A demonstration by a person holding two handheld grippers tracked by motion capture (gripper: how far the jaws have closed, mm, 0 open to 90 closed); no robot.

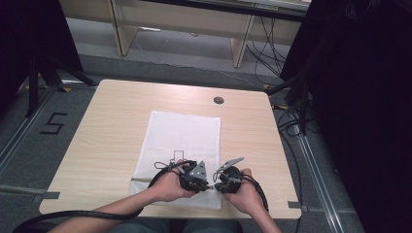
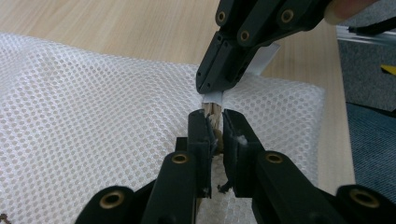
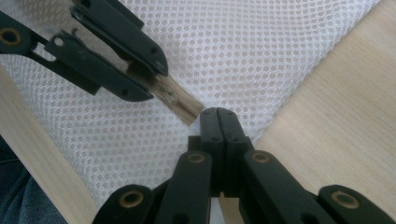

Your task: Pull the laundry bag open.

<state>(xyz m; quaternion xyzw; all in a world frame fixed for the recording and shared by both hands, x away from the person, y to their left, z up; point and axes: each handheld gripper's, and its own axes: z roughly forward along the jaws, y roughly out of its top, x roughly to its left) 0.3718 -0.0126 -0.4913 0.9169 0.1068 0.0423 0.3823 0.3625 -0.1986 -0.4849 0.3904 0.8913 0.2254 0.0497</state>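
Left hand-held gripper (image 2: pixel 214 128): clamped on zip tab (image 3: pixel 176 100).
Right hand-held gripper (image 3: pixel 217 113): closed on white tape (image 2: pixel 212 97).
Risk: mesh bag (image 1: pixel 182 138) could be torn — pulled apart too hard.

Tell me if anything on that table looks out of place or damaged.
Nothing stands out. The white mesh bag lies flat on the table, roughly square to it. The left gripper and right gripper pinch something small together at its near edge.

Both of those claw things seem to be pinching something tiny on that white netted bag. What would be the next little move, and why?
Probably a gentle pull apart. The left gripper has its fingers clamped on a small tan tab at the near edge of the white mesh bag, and the right gripper pinches a white tab right beside it. It looks like a zipper being opened, though I can't be sure.
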